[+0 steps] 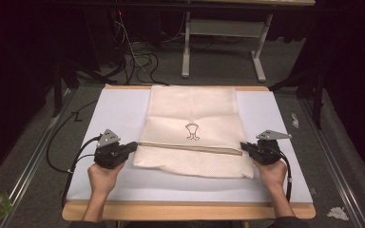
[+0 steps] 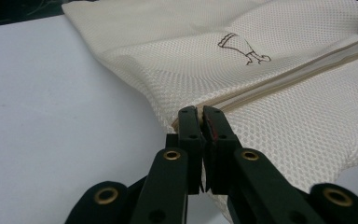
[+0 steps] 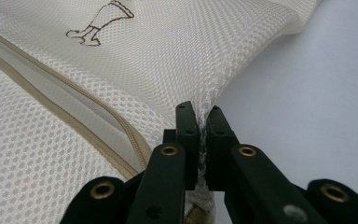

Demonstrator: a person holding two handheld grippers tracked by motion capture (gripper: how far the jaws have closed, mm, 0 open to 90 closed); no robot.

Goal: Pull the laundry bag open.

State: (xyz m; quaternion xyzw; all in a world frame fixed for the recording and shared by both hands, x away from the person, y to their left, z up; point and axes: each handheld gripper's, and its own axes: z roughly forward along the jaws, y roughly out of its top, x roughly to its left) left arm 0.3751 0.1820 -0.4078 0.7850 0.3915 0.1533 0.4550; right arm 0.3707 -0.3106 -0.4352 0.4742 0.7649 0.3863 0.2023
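A cream mesh bag (image 1: pixel 192 133) lies flat in the middle of the high view on a white table (image 1: pixel 114 114), with a tan zipper (image 1: pixel 190 147) running across it and a small dark outline drawing (image 1: pixel 193 131) above that. The left gripper (image 1: pixel 134 146) pinches the bag's left edge, the right gripper (image 1: pixel 243 147) its right edge
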